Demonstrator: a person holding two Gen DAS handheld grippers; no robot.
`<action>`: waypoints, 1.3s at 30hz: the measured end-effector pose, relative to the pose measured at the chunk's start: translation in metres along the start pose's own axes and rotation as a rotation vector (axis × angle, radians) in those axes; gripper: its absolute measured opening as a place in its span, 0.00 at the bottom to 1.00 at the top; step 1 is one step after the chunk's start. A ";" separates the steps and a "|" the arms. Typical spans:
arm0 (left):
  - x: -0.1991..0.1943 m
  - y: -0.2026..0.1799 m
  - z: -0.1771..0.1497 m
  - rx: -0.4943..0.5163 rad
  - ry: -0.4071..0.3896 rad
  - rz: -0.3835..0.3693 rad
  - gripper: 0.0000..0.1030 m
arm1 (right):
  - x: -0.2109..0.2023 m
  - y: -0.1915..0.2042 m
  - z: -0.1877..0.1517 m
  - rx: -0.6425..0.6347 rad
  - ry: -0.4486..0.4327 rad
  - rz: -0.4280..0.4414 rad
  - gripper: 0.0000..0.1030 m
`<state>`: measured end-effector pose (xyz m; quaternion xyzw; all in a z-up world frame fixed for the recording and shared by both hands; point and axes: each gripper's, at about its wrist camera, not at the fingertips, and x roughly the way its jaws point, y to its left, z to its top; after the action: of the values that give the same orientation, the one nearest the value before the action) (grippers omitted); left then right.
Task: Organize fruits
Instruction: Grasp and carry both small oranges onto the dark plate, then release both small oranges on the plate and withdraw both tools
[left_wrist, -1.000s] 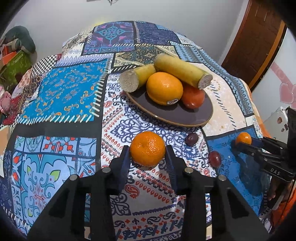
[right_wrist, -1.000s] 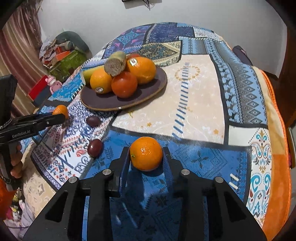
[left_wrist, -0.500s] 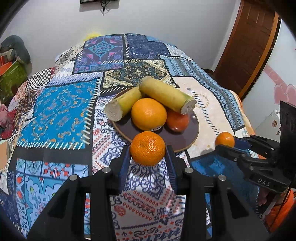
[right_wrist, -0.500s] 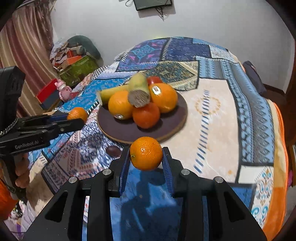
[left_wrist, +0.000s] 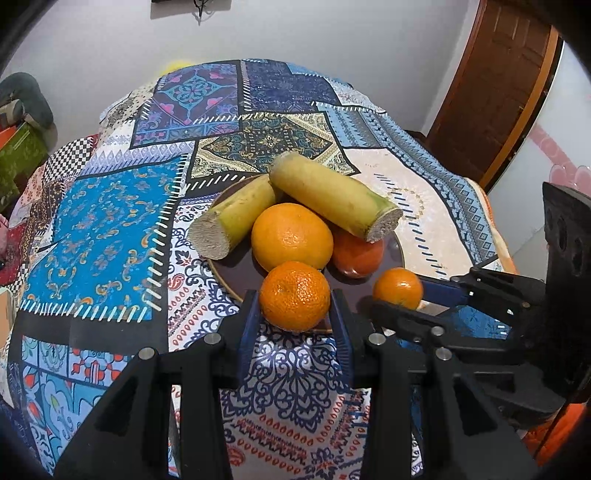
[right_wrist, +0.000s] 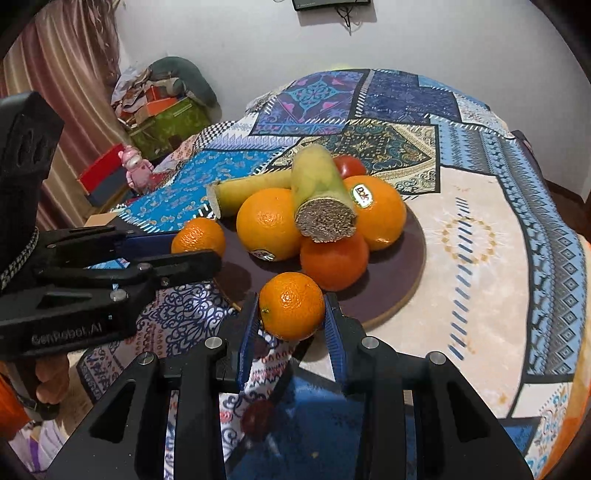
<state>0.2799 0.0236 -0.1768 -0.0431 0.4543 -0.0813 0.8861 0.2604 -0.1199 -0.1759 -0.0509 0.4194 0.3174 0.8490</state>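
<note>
My left gripper is shut on a small tangerine, held over the near rim of the dark round plate. My right gripper is shut on a second tangerine, also at the plate's near edge. Each gripper shows in the other view, the right gripper at the right, the left gripper at the left. The plate carries two large oranges, a red-orange fruit, a red tomato behind, and two yellow-green cut stalks.
A patchwork cloth covers the round table. A dark plum-like fruit lies on the cloth below my right gripper. Boxes, a pink toy and a curtain stand at the left; a wooden door at the right.
Both grippers have carried their tangerines toward the plate, which now looks larger and nearer. The two grippers have come closer together at the plate's near rim.
</note>
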 end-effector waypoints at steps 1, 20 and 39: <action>0.002 0.000 0.000 0.001 0.003 0.000 0.37 | 0.002 0.000 0.000 0.000 0.003 0.001 0.31; 0.019 0.003 0.002 -0.024 0.033 -0.025 0.37 | 0.014 0.000 0.002 -0.001 0.015 -0.007 0.31; -0.045 0.000 -0.024 -0.021 -0.043 -0.007 0.44 | -0.031 -0.001 -0.018 0.006 -0.021 -0.041 0.47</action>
<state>0.2347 0.0313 -0.1550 -0.0560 0.4359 -0.0788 0.8948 0.2345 -0.1426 -0.1645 -0.0536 0.4104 0.2990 0.8598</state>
